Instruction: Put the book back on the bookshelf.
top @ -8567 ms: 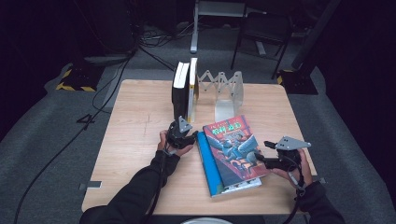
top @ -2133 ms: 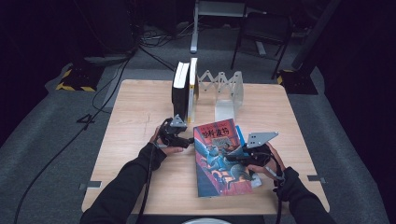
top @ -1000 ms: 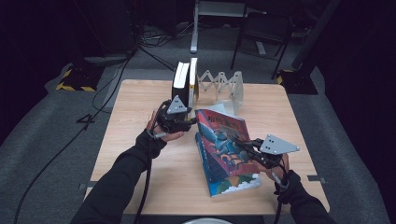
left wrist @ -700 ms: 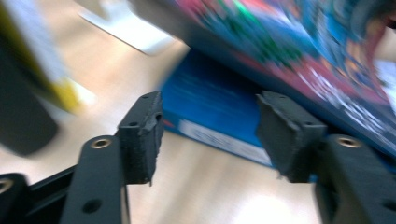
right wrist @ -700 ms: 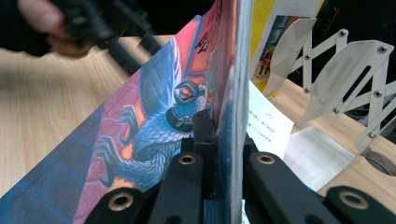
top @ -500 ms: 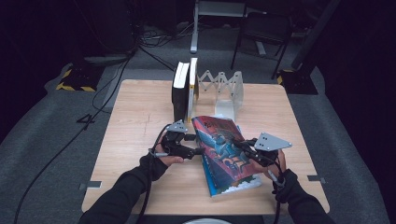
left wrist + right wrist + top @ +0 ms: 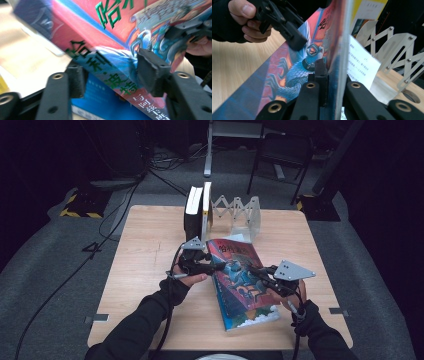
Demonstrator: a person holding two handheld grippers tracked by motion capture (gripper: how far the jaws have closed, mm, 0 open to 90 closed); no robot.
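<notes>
A thick book (image 7: 240, 280) with a red and blue picture cover lies aslant on the table, its right side tilted up. My left gripper (image 7: 217, 266) reaches in from the left at the spine. In the left gripper view its jaws straddle the spine of the book (image 7: 112, 32); they have just been closing and the pads (image 7: 150, 72) press on front and back cover. My right gripper (image 7: 252, 270) is shut on the book's long open edge. In the right gripper view my right gripper (image 7: 332, 72) clamps that edge, with the cover (image 7: 287, 75) sloping away left toward the left gripper (image 7: 287, 32).
Two books (image 7: 197, 212) stand upright at the left end of a grey accordion rack (image 7: 237, 212) at the table's far side. A white paper slip (image 7: 359, 60) sticks out behind the held book. The wooden table (image 7: 150, 240) has bare room left and front.
The left gripper came down from near the upright books to the book's spine and closed on it. The right gripper has kept its hold and stayed put.
</notes>
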